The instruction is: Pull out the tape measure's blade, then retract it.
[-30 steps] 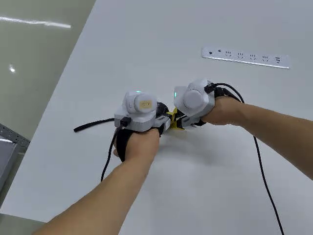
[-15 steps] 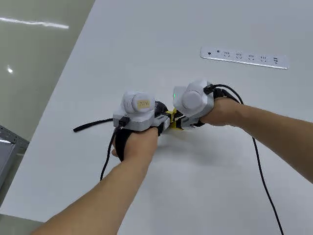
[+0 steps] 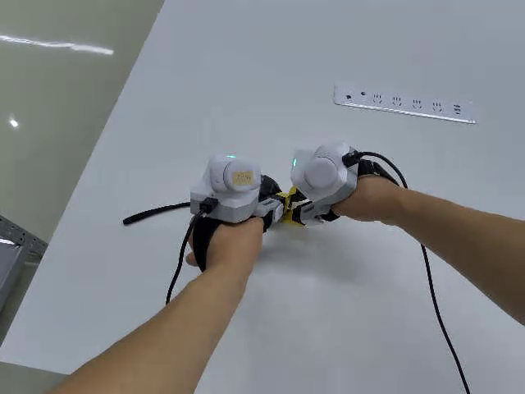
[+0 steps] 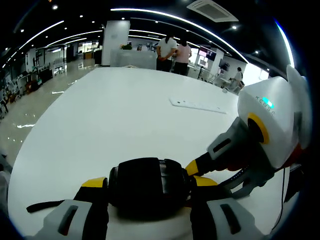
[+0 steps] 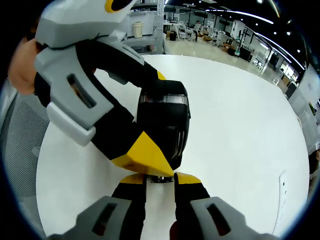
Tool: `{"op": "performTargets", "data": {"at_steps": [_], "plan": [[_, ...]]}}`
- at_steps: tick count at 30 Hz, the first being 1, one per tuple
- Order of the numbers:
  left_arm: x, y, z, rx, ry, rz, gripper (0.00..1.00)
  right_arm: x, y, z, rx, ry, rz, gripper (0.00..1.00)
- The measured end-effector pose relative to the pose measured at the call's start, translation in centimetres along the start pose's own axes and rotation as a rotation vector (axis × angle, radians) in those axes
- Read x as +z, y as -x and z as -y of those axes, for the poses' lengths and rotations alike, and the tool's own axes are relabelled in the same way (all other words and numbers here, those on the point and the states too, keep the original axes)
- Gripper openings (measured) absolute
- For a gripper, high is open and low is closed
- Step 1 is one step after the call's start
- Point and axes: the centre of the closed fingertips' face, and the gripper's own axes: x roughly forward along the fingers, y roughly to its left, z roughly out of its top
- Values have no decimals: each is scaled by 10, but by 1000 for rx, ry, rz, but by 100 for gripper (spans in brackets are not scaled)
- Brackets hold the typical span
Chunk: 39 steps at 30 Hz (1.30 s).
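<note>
A black tape measure [image 4: 150, 187] sits low over the white table [image 3: 271, 74], gripped across its body by my left gripper [image 4: 150, 184], whose yellow-tipped fingers [image 4: 94, 183] press on both sides. My right gripper [image 5: 160, 180] faces it from the right and is shut on the small metal hook at the blade's end, right against the case [image 5: 165, 117]. No length of blade shows between hook and case. In the head view the two grippers [image 3: 236, 195] [image 3: 321, 179] meet over the tape measure [image 3: 272, 187], which they mostly hide.
A white power strip [image 3: 404, 104] lies at the far right of the table. A black strap [image 3: 152, 212] trails left from the tape measure. The table's left edge [image 3: 98, 139] drops to a glossy floor. Cables hang from both grippers.
Both grippers keep their hold and stay pressed together. The right one has drifted slightly towards me; the view itself has shifted a little.
</note>
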Motion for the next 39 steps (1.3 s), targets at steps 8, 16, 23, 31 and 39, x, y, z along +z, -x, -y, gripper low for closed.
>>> {"op": "performTargets", "data": {"at_steps": [8,16,23,31,39], "plan": [[-1,3,-1,-16,-23,-17,63,0,0,0,-31,-60,14,26],[-3,10,-5,-24,-40,-32,66,-1,5,2,-71,-148,43,30],[-5,18,-6,-25,-51,-36,67,0,14,0,-104,-192,67,33],[-6,31,-2,-41,-72,-28,70,0,28,-6,-139,-246,89,34],[-12,44,1,-72,-86,-21,72,-1,46,-12,-181,-301,119,36]]}}
